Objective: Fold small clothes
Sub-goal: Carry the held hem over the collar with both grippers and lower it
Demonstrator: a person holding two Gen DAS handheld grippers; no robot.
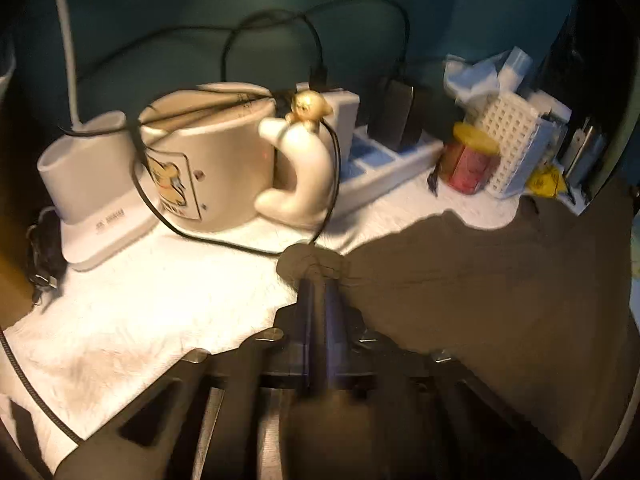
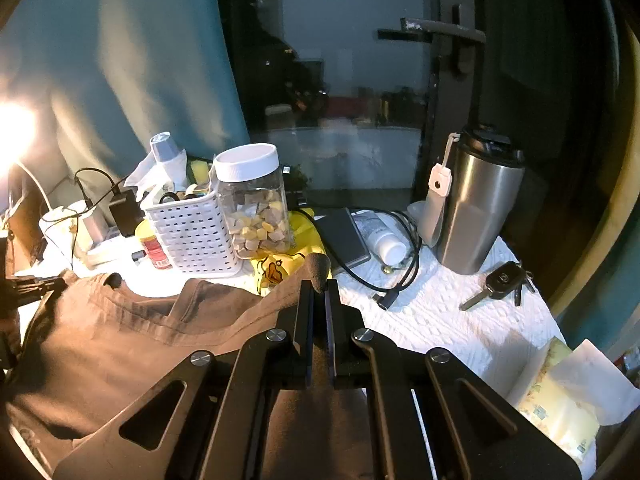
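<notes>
Pinching bunched brown shirt (image 1: 480, 280) at twelve o'clock, the left tool (image 1: 320, 276) blurs; the right tool (image 2: 319, 284) clamps another fold, hiding its pads. Shirt spreads over the white worktop (image 1: 160, 300), edges cut off.

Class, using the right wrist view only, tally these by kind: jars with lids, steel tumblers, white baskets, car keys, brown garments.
Jars: 2, clear jar, red jar
Tumblers: 1
Baskets: 1
Car keys: 1
Garments: 1
Total: 6
</notes>
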